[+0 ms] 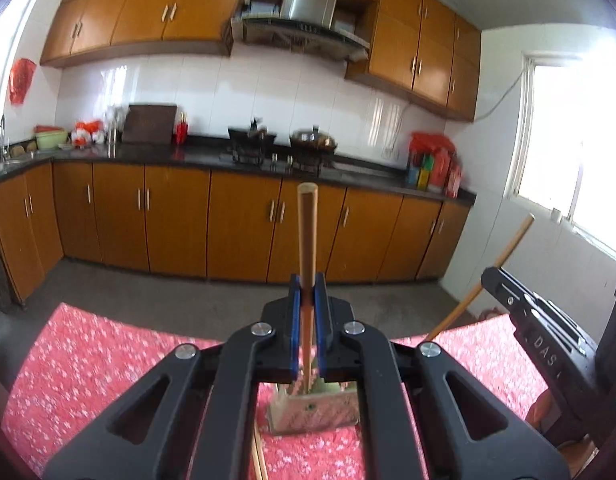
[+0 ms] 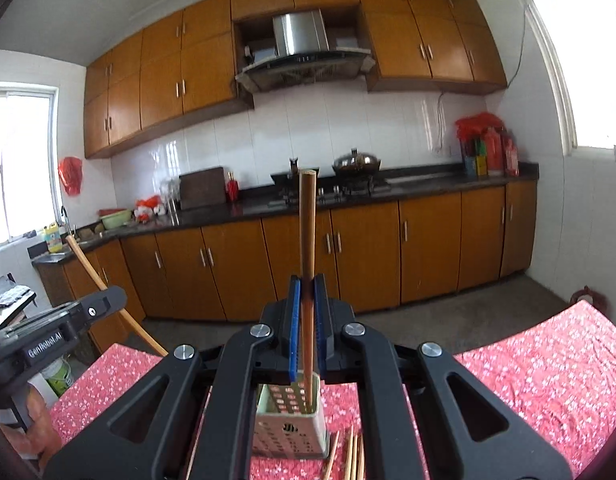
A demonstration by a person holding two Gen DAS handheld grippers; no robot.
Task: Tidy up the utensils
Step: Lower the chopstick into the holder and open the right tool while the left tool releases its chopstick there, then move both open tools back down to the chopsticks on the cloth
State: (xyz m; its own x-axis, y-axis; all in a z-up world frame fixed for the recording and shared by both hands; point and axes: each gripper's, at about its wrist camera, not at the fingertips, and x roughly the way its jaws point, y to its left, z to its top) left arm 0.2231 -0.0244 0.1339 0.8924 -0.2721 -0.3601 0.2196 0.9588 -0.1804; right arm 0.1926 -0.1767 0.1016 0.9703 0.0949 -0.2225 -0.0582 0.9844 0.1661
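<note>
- The kitchen cabinets (image 1: 235,220) are the biggest thing, brown and far ahead of both grippers, across the grey floor.
- A dark counter (image 2: 428,184) runs on top of them, with a wok (image 2: 356,162) far in front of the right gripper.
- The table with the red flowery cloth (image 1: 87,360) lies right under both grippers.
- The left gripper (image 1: 308,292) has its blue pads pressed together on a wooden chopstick (image 1: 308,232). The stick stands up between the pads and pokes out above them.
- The right gripper (image 2: 307,292) is pinching its own chopstick (image 2: 308,220) the same way, upright between its blue pads.
- In the left view, the right gripper shows off to the right side, with its stick leaning.
- In the right view, the left gripper shows off to the left side, with its stick leaning too.
- A small pale holder with holes (image 2: 291,428) sits on the cloth just below the right gripper. The stick's low end seems to reach down into it.
- The same holder (image 1: 314,408) shows under the left gripper as well.
- A few loose chopsticks (image 2: 354,456) lie on the cloth just beside the holder, below the right gripper.
</note>
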